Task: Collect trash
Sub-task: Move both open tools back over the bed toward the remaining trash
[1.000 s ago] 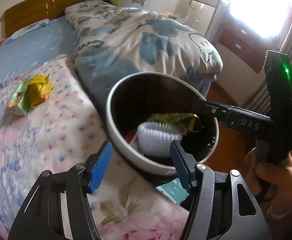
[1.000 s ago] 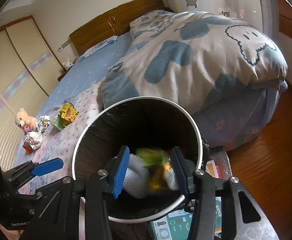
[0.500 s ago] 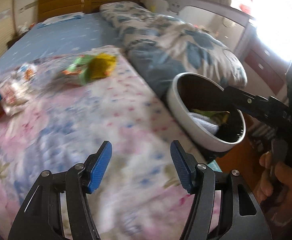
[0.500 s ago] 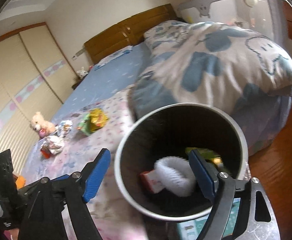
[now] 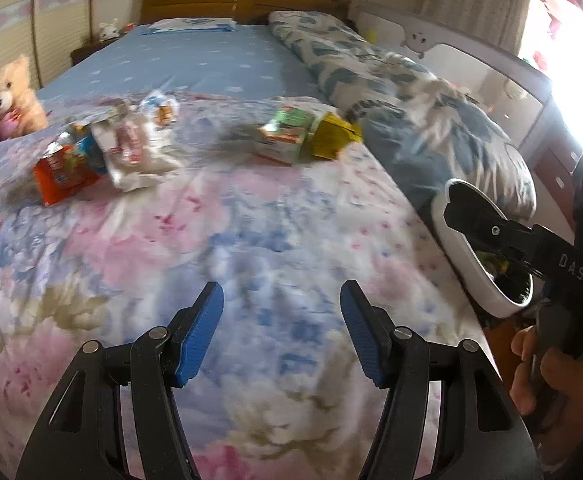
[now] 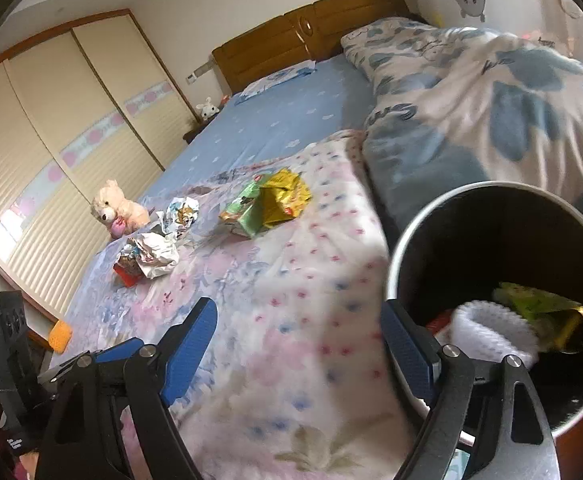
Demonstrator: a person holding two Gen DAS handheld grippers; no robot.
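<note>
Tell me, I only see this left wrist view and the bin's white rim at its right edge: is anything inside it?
Observer: Yes. The right wrist view looks into the bin: a white ruffled piece lies beside a green and gold wrapper.
Operator: Is the right tool carrying something?
Observer: No. Its jaws have just been opening; nothing sits between them.
Operator: Anything past the bed's far edge?
Observer: An orange object sits low beside it; I cannot tell what.
</note>
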